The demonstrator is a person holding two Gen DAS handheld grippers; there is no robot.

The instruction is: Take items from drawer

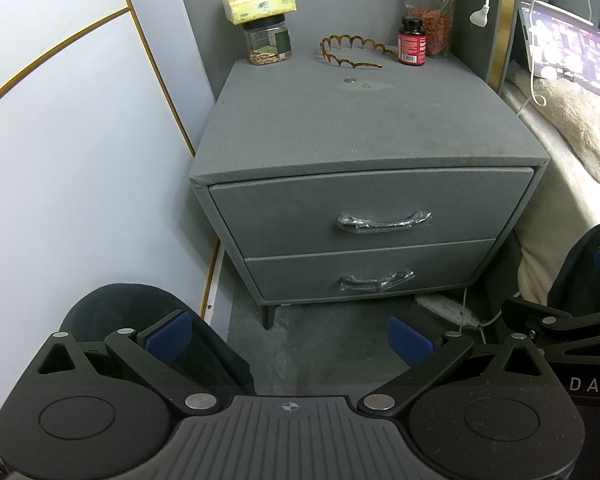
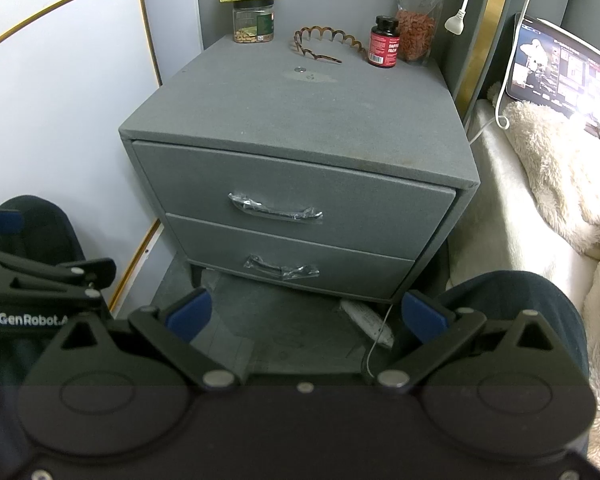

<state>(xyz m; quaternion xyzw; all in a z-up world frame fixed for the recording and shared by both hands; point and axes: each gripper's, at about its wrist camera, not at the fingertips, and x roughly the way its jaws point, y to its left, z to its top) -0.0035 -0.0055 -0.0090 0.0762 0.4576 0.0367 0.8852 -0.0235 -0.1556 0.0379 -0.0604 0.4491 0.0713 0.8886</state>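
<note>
A grey fabric nightstand (image 1: 340,132) (image 2: 300,120) has two shut drawers. The upper drawer (image 1: 364,212) (image 2: 292,200) carries a plastic-wrapped metal handle (image 1: 384,222) (image 2: 275,210); the lower drawer (image 1: 364,276) (image 2: 292,258) has a like handle (image 1: 376,280) (image 2: 282,269). What the drawers hold is hidden. My left gripper (image 1: 290,338) hangs open over the floor, well short of the drawers, nothing between its blue pads. My right gripper (image 2: 306,316) is also open and empty, low in front of the lower drawer.
On top stand a nut jar (image 1: 267,42) under a tissue box (image 1: 260,4), a hairband (image 1: 356,53), a red pill bottle (image 1: 412,42) and a snack bag (image 1: 428,12). A bed with a fluffy blanket (image 2: 560,168) and a tablet (image 2: 564,76) lies right. White wall panel (image 1: 80,160) left. A power strip (image 2: 366,318) on the floor.
</note>
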